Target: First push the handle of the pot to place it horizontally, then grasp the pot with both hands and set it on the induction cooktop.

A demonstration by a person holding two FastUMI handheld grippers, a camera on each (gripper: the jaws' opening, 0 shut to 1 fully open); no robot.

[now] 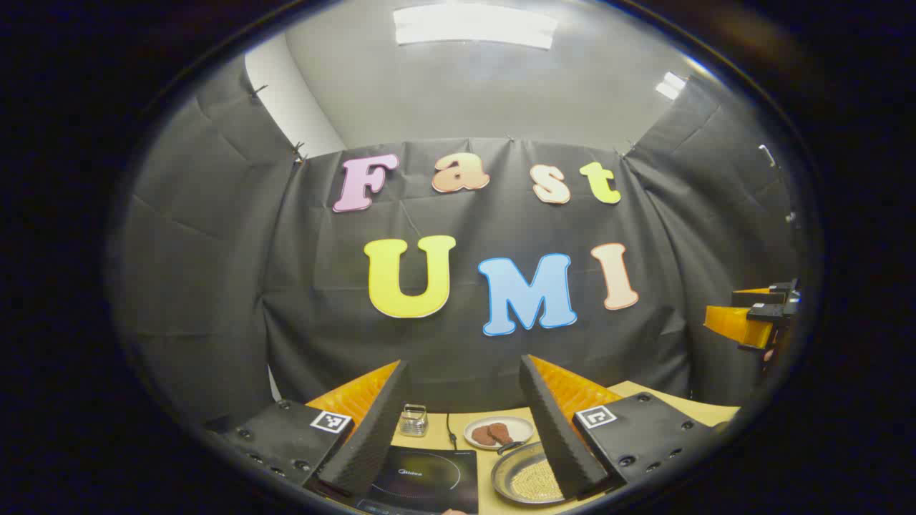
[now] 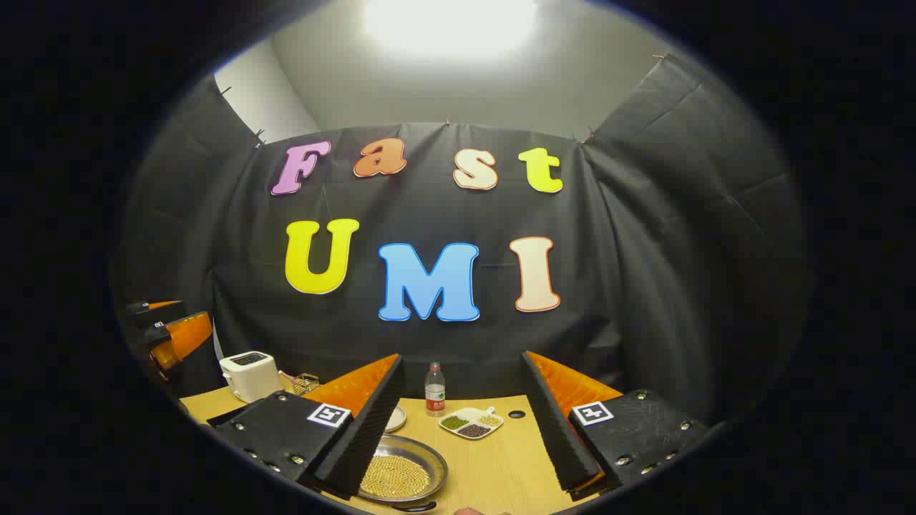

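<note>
One wooden table [image 2: 494, 465] is carrying everything. One induction cooktop [image 1: 422, 479] is lying at the near edge in the left gripper view, with one pot [image 1: 526, 478] sitting just to its right on the table, off the cooktop, and holding a layer of pale yellow grains. One white toaster [image 2: 249, 375] is standing far left. One round plate [image 1: 499, 432] is bearing two brown pieces. One divided dish [image 2: 471, 423] is holding green, dark and tan fillings. One bottle [image 2: 434, 390] is standing behind it. Left gripper [image 1: 465, 422] and right gripper [image 2: 461, 422] are both hanging spread, gripping nothing.
</note>
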